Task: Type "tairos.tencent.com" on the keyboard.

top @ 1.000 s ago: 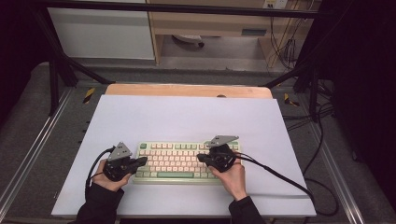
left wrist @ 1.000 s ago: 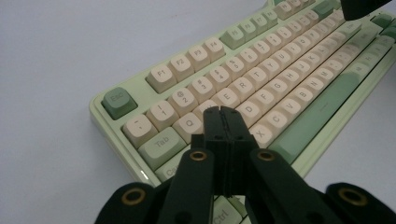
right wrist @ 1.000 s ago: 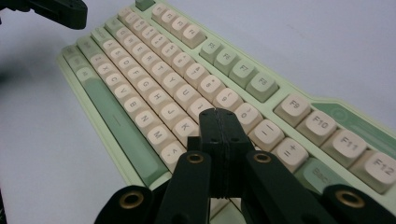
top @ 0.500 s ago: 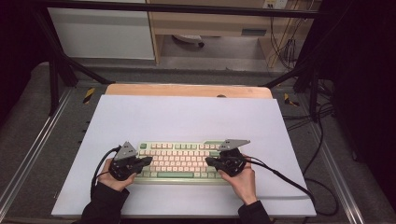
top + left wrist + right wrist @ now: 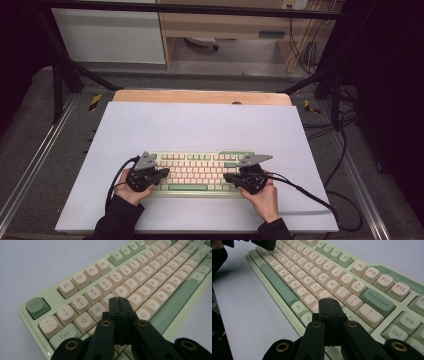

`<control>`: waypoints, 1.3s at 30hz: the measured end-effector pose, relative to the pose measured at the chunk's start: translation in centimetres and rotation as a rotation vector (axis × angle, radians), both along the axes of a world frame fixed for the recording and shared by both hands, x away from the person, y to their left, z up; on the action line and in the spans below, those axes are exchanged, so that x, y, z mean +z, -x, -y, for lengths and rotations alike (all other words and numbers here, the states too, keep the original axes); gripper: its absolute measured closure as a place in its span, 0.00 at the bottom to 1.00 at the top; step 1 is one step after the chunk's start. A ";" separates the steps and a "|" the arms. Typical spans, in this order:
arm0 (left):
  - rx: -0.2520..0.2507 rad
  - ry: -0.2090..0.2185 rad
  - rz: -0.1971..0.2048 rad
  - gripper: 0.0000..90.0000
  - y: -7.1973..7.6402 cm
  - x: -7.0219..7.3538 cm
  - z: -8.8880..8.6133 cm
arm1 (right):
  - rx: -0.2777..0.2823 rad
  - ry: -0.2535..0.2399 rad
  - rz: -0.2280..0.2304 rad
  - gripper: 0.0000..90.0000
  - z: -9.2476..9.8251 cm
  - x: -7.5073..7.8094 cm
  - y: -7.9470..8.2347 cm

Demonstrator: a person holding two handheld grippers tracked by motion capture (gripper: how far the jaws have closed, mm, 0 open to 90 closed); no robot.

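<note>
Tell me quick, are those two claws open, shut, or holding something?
Left gripper: jaws shut, holding nothing, over the keyboard's left keys.
Right gripper: jaws shut, holding nothing, over its right keys.

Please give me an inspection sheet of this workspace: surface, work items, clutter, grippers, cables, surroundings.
Surface: pale sheet over a wooden table.
Job's things: green and cream keyboard, lying flat near the front edge.
Clutter: nothing seen.
Grippers: left gripper with jaws shut, tips above the letter keys at the keyboard's left end; right gripper with jaws shut, above the keys near Enter; neither holds anything.
Cables: a black cable trails from the right gripper across the sheet.
Surroundings: black frame bars, white cabinet, hanging wires.
</note>
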State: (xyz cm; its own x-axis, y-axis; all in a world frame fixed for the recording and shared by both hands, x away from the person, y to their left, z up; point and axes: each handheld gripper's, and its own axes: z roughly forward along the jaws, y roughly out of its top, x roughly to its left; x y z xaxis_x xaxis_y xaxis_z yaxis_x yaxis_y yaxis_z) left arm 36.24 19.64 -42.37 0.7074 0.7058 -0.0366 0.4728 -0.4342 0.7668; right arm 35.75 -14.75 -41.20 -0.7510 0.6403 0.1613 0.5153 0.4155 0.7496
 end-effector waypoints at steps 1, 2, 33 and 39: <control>0.001 -0.002 -0.003 1.00 -0.1 -0.1 0.0 | -0.001 -0.002 -0.001 1.00 0.0 0.0 0.0; 0.001 -0.004 -0.004 1.00 -0.1 -0.1 0.0 | -0.001 -0.003 -0.003 1.00 0.0 0.0 0.1; -0.014 -0.001 0.006 1.00 0.2 -0.1 -0.1 | 0.007 -0.004 0.001 1.00 0.1 0.1 0.3; -0.012 0.008 0.000 1.00 0.4 0.1 -0.6 | 0.008 -0.010 0.000 1.00 0.0 0.0 0.3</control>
State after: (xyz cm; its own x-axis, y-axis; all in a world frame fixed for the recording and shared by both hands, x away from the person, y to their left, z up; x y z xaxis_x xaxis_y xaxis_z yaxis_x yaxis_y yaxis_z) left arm 35.87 20.20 -42.29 0.7156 0.6972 -0.0420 0.4675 -0.4334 0.7705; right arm 35.49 -14.75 -41.19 -0.7563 0.6323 0.1679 0.5118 0.4120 0.7539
